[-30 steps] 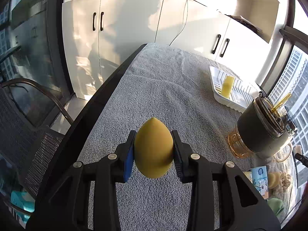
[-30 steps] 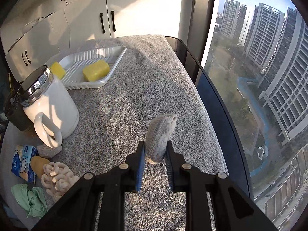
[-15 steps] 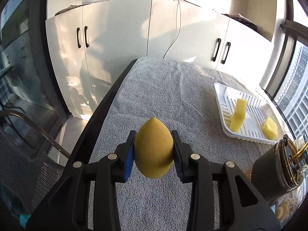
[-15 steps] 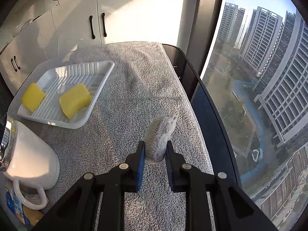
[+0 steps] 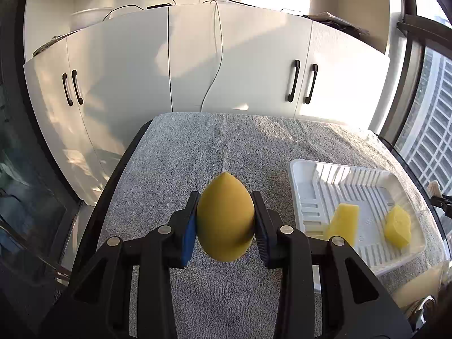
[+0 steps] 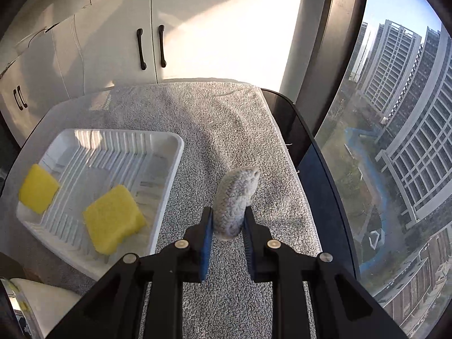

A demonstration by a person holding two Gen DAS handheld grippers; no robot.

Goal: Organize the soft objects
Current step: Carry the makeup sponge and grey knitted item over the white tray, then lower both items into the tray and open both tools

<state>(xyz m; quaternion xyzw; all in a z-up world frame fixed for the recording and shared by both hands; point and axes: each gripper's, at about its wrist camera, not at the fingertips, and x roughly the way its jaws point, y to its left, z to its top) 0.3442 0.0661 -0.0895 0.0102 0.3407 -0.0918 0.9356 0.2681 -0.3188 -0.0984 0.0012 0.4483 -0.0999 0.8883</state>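
1. a towel (image 5: 226, 147) is lying over the table, and cabinets (image 5: 169, 65) are standing behind its far end.
2. a tray (image 6: 169, 169) is sitting on the towel, with two sponge pieces (image 6: 113, 221) (image 6: 38, 188) lying in it, apart from each other.
3. the left gripper (image 5: 225, 220) is sitting to the left of the tray, with an egg-shaped sponge (image 5: 225, 217) between its fingers.
4. the right gripper (image 6: 227, 226) is sitting to the right of the tray, with a knitted roll (image 6: 234, 200) standing upright between its fingers.
5. a window (image 6: 395, 141) is running along the table's right side.

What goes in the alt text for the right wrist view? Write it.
The right gripper clamps a grey knitted soft object above a grey towel. To its left a white ribbed tray holds two yellow sponges; high-rise buildings show through the window at right.
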